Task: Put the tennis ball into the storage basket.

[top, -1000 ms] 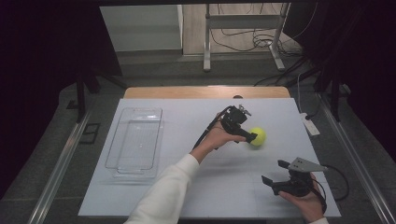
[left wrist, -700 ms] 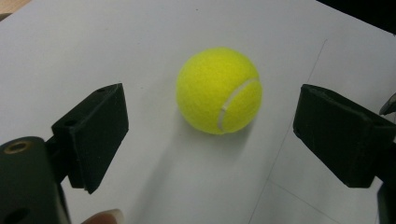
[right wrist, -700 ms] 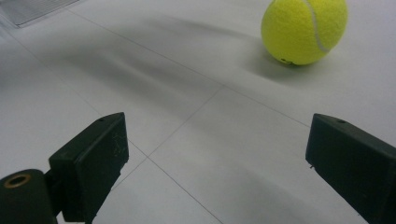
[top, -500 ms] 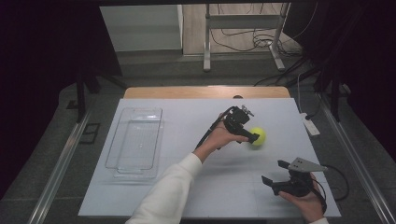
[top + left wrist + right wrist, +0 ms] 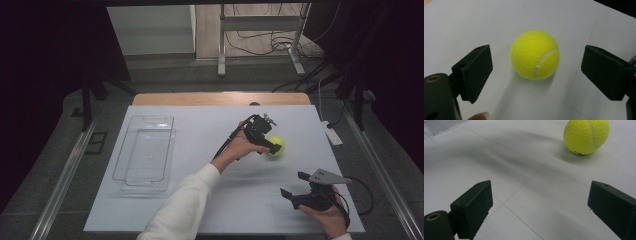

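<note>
A yellow tennis ball (image 5: pixel 276 145) rests on the white table, right of centre. My left gripper (image 5: pixel 270 143) hovers right over it, open. In the left gripper view the ball (image 5: pixel 535 55) lies between the two spread black jaws, touching neither; the left gripper (image 5: pixel 537 72) is wide open. My right gripper (image 5: pixel 295 186) is held near the table's front right edge, open and empty. In the right gripper view the ball (image 5: pixel 586 135) sits farther off at the upper right, beyond the right gripper (image 5: pixel 541 206).
A clear plastic tray (image 5: pixel 145 151) stands empty on the left side of the table, and its corner (image 5: pixel 441 125) shows in the right gripper view. A white power strip (image 5: pixel 332 133) lies at the table's right edge. The white tabletop (image 5: pixel 200 150) spans the middle.
The left gripper has crept a little closer over the ball. The right gripper has stayed in place.
</note>
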